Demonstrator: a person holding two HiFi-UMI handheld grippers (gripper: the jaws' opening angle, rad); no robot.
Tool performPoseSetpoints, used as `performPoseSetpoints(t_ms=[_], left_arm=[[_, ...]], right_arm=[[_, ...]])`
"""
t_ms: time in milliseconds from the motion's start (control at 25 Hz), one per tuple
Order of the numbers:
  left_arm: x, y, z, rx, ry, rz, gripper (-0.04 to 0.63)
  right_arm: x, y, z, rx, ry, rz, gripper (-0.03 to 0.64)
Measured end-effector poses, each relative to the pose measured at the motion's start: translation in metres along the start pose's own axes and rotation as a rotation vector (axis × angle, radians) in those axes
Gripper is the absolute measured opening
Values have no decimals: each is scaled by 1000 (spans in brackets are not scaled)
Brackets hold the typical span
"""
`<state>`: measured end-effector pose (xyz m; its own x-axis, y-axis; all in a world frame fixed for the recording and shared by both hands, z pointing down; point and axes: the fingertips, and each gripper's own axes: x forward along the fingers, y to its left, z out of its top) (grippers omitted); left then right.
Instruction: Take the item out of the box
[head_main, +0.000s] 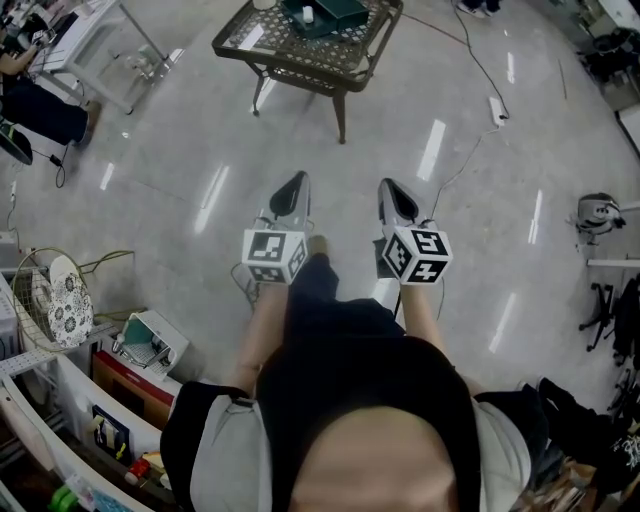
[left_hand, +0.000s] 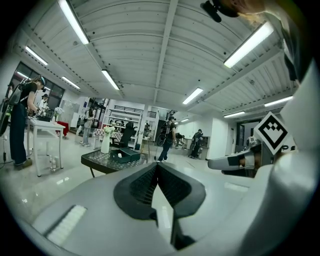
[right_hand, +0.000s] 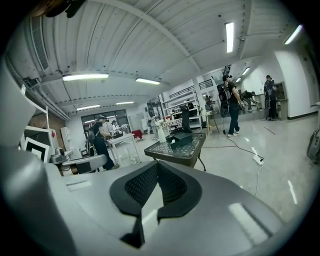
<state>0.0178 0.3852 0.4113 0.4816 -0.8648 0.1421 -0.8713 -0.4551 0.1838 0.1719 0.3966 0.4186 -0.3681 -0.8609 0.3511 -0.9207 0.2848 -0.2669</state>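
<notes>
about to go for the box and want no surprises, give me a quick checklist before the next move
1. left gripper empty, jaws together: ok
2. right gripper empty, jaws together: ok
3. box in sight on the table: ok
4. box within reach: not ok, a stretch of floor lies between
5. item in the box identified: cannot tell, only a small white shape shows
</notes>
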Motion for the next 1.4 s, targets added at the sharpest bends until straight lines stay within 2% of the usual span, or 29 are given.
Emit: performPoseSetpoints(t_ms=[320,840,1400], left_arm=[[42,28,20,-6,-11,22,9],[98,54,20,0,24,-25,9],[96,65,15,-6,48,-44,9]], right_arm=[[39,-14,28,-11,-21,-20,2],[99,-30,39,24,-8,-21,2],[111,-8,35,31,15,12,2]])
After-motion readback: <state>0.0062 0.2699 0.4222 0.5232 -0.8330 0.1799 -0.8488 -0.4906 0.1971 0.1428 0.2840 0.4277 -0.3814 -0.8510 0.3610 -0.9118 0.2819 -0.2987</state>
